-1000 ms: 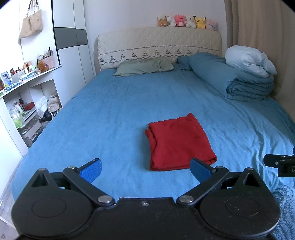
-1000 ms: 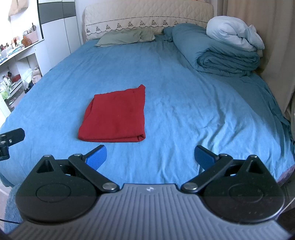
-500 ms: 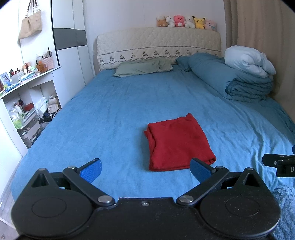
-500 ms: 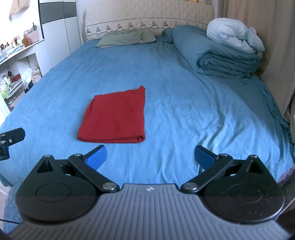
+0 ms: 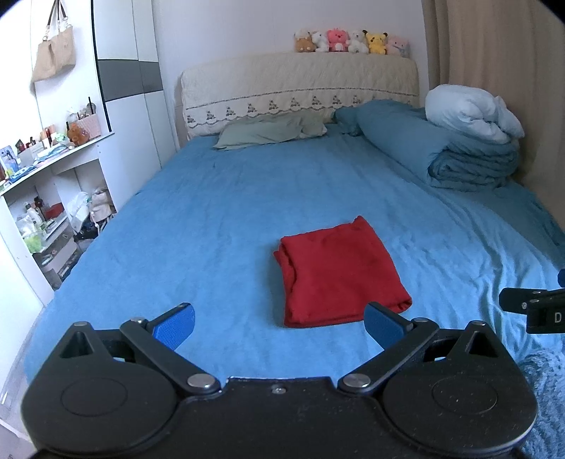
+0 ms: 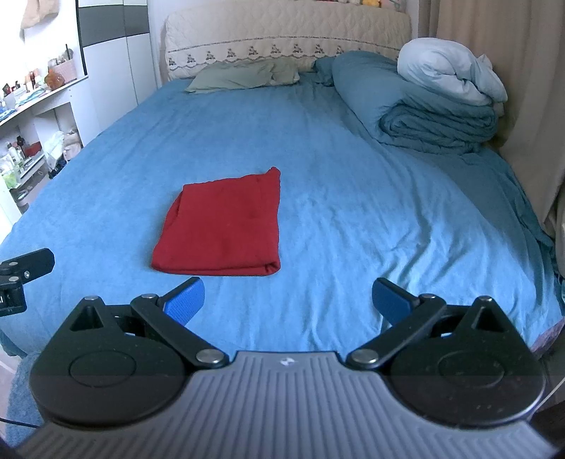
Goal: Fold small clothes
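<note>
A bed (image 5: 219, 219) under a blue sheet fills the room. A quilted cream headboard (image 5: 300, 81) stands against a white wall (image 5: 226, 31), with plush toys (image 5: 349, 41) lined on top. A beige curtain (image 5: 494, 53) hangs at right. At left, white shelves (image 5: 53, 169) hold clutter beside a wardrobe (image 5: 127, 88). Daylight is soft.

Pulled back a tiny bit from the red cloth (image 5: 339, 272), both wide-open grippers, left gripper (image 5: 279, 323) and right gripper (image 6: 287, 300); cloth slightly farther ahead of the fingertips.
</note>
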Demonstrator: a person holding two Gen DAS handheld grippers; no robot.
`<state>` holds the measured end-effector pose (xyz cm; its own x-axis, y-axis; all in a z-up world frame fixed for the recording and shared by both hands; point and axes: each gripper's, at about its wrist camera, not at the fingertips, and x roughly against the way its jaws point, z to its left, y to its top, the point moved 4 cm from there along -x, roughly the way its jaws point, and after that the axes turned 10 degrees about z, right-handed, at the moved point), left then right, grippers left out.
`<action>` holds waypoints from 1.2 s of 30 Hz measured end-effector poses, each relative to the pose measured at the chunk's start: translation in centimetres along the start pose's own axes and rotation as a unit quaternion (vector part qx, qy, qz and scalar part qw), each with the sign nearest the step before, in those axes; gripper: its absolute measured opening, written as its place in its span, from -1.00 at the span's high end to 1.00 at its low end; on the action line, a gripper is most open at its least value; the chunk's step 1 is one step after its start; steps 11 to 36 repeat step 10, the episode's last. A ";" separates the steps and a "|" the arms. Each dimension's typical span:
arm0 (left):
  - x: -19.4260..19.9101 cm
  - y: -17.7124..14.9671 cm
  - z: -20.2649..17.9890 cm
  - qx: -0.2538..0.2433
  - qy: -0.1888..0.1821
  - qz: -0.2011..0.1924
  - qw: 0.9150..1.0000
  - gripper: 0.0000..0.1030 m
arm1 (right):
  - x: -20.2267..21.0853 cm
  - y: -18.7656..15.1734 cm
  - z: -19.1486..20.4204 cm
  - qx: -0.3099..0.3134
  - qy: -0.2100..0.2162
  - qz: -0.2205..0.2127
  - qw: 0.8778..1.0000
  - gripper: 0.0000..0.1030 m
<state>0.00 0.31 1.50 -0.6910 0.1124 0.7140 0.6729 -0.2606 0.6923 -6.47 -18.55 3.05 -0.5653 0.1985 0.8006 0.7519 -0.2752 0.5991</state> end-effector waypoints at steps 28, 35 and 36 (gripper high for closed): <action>0.7 -0.2 0.2 0.003 0.006 -0.012 1.000 -1.00 | 0.9 0.1 -0.1 -0.001 0.005 -0.010 1.000 -1.00; 0.7 -0.2 0.2 0.003 0.006 -0.012 1.000 -1.00 | 0.9 0.1 -0.1 -0.001 0.005 -0.010 1.000 -1.00; 0.7 -0.2 0.2 0.003 0.006 -0.012 1.000 -1.00 | 0.9 0.1 -0.1 -0.001 0.005 -0.010 1.000 -1.00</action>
